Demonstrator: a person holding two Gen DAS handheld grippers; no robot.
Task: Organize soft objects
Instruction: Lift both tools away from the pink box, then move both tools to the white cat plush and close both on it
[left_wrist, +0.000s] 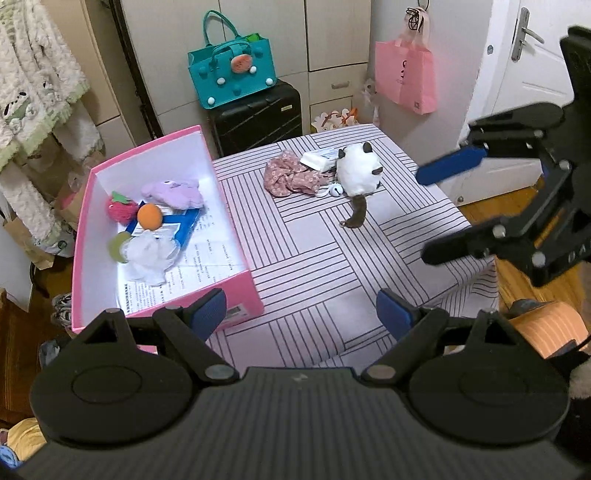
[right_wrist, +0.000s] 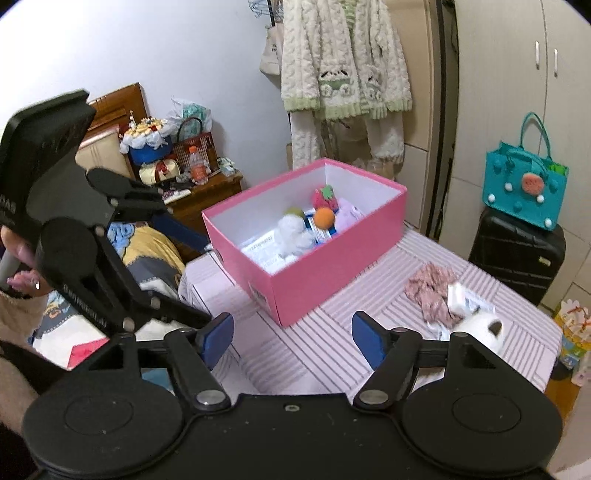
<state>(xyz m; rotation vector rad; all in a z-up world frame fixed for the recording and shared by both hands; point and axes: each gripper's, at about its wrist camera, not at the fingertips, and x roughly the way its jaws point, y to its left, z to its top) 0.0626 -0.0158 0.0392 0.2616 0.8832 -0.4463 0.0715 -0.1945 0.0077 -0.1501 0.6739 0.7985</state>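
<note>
The pink box (left_wrist: 236, 291) holds five soft toys; three things lie on the table (left_wrist: 332, 258). Both the left gripper (left_wrist: 301, 314) and the right gripper (right_wrist: 291, 338) stand apart, empty.

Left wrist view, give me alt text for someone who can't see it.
An open pink box on a striped tablecloth holds small plush toys; a white plush cat and floral cloth lie outside it. The left gripper and right gripper hover open, empty.
</note>
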